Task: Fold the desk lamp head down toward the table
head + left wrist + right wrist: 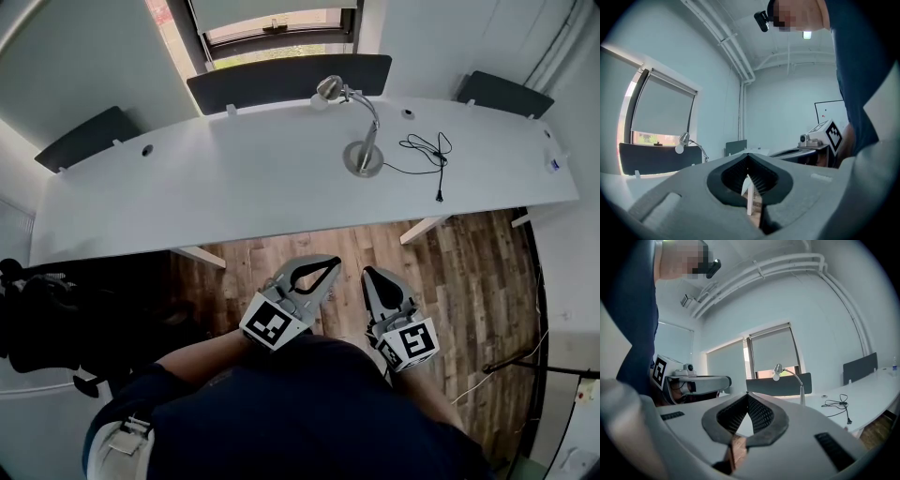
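Note:
A silver desk lamp [364, 141] stands upright on the white curved table [234, 187], its head [328, 89] raised at the far side and its round base [364, 159] nearer me. The lamp also shows far off in the left gripper view [683, 141] and the right gripper view [778, 371]. Both grippers hang over the wooden floor in front of the table's near edge, well short of the lamp. My left gripper [334, 262] [748, 155] is shut with nothing in it. My right gripper [368, 273] [748, 395] is likewise shut and empty.
A black cable [427, 150] lies coiled on the table right of the lamp base. Dark partition panels [286, 80] stand along the table's far edge. A small bottle [555, 164] sits at the far right. A black chair [47, 323] is at the left.

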Action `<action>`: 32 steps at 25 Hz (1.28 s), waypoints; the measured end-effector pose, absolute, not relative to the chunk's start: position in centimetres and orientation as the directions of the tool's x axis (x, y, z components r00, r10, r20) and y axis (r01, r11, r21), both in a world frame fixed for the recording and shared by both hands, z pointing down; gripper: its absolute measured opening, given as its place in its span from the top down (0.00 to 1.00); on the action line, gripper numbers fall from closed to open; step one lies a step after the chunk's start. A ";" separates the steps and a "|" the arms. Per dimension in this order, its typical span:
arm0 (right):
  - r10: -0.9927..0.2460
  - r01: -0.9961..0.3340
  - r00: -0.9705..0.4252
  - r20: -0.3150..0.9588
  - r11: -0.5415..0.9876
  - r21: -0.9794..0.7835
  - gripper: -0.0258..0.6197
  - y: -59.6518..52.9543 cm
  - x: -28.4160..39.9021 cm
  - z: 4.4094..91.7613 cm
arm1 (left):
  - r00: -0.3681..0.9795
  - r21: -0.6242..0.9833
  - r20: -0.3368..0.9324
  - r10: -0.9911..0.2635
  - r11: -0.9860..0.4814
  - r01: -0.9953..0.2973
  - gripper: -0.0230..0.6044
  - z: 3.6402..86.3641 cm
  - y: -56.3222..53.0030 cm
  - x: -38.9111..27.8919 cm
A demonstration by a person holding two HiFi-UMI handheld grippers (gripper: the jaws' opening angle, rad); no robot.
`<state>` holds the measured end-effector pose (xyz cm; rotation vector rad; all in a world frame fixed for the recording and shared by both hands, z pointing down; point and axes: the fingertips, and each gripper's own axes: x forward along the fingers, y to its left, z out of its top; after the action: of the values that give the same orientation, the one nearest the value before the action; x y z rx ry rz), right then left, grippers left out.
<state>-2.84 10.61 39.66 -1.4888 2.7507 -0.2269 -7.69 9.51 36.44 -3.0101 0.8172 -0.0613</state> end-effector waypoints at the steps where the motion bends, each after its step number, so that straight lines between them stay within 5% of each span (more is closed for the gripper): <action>1: -0.838 -0.837 -0.542 0.066 0.531 -0.130 0.95 9.6 -3.1 39.7 | 0.864 -0.030 0.031 -0.502 -0.865 -0.501 0.95 36.4 8.5 -8.1; 13: -0.853 -0.856 -0.513 0.090 0.502 -0.121 0.95 1.7 -2.6 39.7 | 0.873 -0.002 0.037 -0.487 -0.873 -0.487 0.96 36.9 0.4 -7.8; 32: -0.742 -0.745 -0.666 0.081 0.653 -0.139 0.94 -8.3 5.2 41.5 | 0.722 -0.084 0.079 -0.687 -0.726 -0.682 0.95 36.6 -9.4 -0.7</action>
<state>5.24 -8.32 41.46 -1.2912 2.8711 -0.2530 -0.75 -9.39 36.60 -2.8694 1.1420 -0.1613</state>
